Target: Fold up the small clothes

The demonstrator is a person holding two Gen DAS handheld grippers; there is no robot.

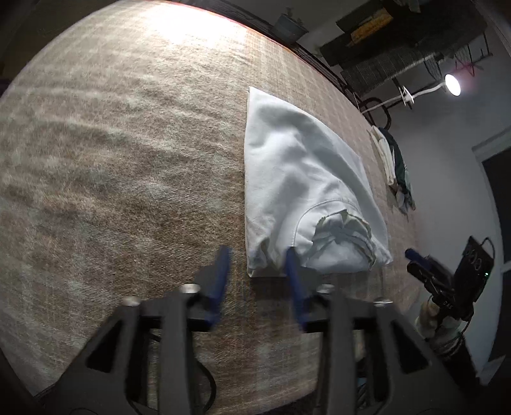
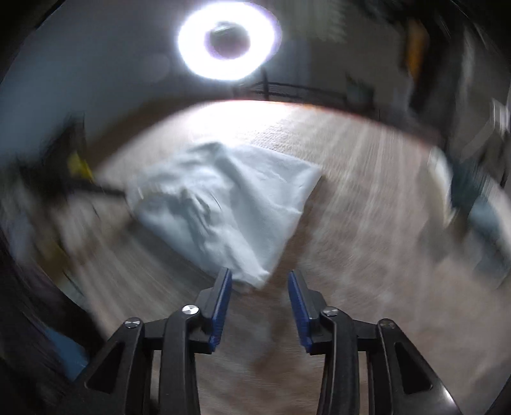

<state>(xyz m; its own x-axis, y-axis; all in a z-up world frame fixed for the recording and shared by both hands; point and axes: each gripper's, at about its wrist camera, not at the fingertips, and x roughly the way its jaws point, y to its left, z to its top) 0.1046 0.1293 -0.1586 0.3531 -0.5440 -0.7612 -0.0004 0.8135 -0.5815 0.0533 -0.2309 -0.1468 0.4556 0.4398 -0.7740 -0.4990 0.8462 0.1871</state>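
A white garment [image 1: 297, 178] lies folded on the beige woven table cover [image 1: 111, 159], its neckline and frilled edge toward me. My left gripper [image 1: 258, 255] is open and empty, just above the garment's near left corner. In the right wrist view, which is blurred, the same garment [image 2: 230, 204] lies ahead. My right gripper [image 2: 259, 277] is open and empty by its near corner. The right gripper also shows at the table's right edge in the left wrist view [image 1: 424, 268].
A small stack of folded clothes [image 1: 392, 162] sits at the table's far right edge, also blurred in the right wrist view [image 2: 472, 198]. A ring light [image 2: 228, 40] shines beyond the table. A lamp [image 1: 452, 84], shelves and a bucket [image 1: 289, 25] stand behind the table.
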